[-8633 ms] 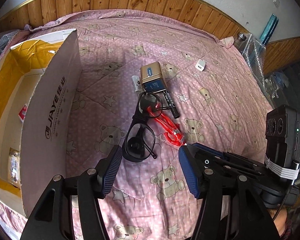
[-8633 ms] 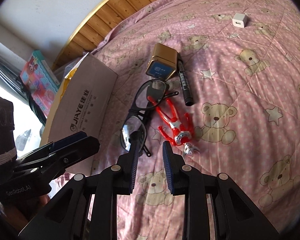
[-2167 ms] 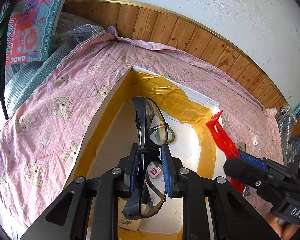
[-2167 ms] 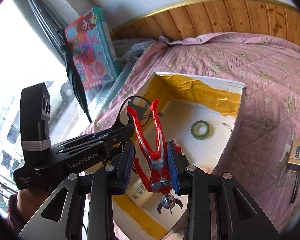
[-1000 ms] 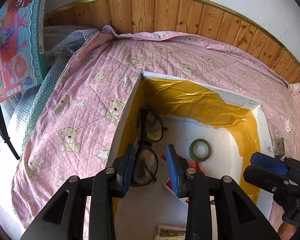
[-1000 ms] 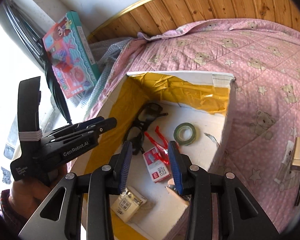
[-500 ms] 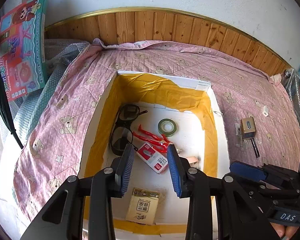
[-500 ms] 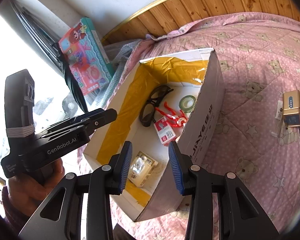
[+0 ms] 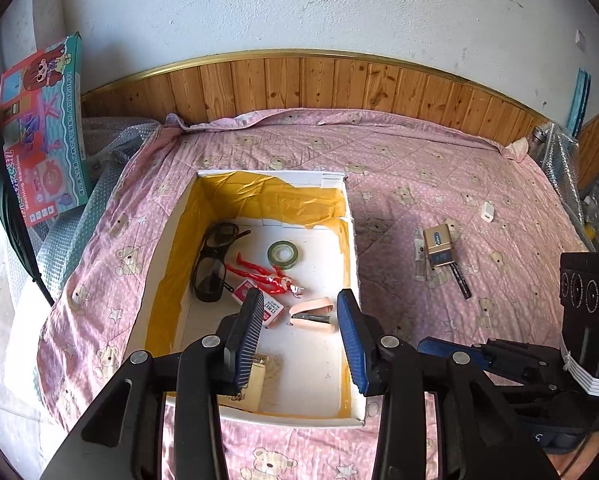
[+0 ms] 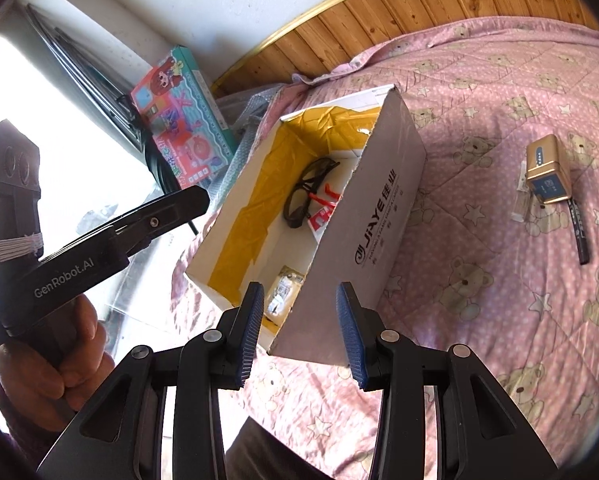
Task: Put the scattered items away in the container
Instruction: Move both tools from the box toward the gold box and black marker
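The white cardboard box (image 9: 352, 240) lined with yellow tape sits on the pink bear-print bed. Inside lie black glasses (image 9: 213, 264), a red toy figure (image 9: 263, 274), a green tape roll (image 9: 282, 251), a pink stapler (image 9: 313, 316) and a red card pack (image 9: 259, 306). My left gripper (image 9: 298, 298) hangs open and empty above the box's near end. My right gripper (image 10: 298, 293) is open and empty too, above the box's near corner (image 10: 379, 208). Out on the bed lie a gold power bank (image 9: 438, 247), a black marker (image 9: 459, 280) and a white charger (image 9: 487, 212).
A small pale packet (image 9: 419, 264) lies beside the power bank. A colourful toy carton (image 9: 39, 128) and bubble wrap (image 9: 79, 216) stand left of the bed. Wood panelling (image 9: 299, 84) runs behind it. A hand (image 10: 71, 344) holds the left gripper's handle.
The glasses and red figure, earlier held over the box, now lie inside it. Both grippers have opened and drawn back and up from the box.
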### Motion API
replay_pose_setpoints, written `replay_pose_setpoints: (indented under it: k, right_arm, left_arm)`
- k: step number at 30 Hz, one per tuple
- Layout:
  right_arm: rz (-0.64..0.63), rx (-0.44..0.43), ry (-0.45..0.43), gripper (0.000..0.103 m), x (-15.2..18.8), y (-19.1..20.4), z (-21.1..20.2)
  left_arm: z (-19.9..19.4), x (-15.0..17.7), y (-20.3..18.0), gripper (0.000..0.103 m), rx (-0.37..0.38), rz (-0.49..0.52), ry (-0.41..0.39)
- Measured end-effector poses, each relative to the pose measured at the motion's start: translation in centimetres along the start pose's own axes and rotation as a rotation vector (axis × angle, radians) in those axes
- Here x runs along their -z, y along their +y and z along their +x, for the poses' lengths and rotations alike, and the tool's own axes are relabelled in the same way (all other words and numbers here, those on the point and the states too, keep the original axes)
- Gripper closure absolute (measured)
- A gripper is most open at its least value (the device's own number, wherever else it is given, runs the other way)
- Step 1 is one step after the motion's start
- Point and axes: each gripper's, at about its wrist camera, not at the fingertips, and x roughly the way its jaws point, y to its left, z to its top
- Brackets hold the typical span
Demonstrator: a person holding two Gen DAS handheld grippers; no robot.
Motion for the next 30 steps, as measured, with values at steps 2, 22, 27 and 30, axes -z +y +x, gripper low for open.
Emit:
replay_pose_setpoints:
  k: [2,22,27,30]
  right_arm:
    - [0.003,-0.003,-0.005,0.062,0.4,-0.3,-0.6]
    - [0.122,0.033,-0.060,0.064,3.6,-7.8,-5.6]
    - [0.166,0.052,-0.070,0.064,3.5,-10.3,-6.1]
    - [0.195,0.068,-0.072,0.064,3.5,-12.1,-6.2]
  left_arm:
    - [-0.4,0.2,-0.8,0.062,0.008,0.001,-0.003]
    - [1.8,3.5,-9.3,0.060,0.176,-0.011,0.086]
    - [3.7,3.6,-11.5,0.056,0.211,0.000,0.122]
    - [5.1,3.0,-12.7,0.052,0.233,0.001,0.139]
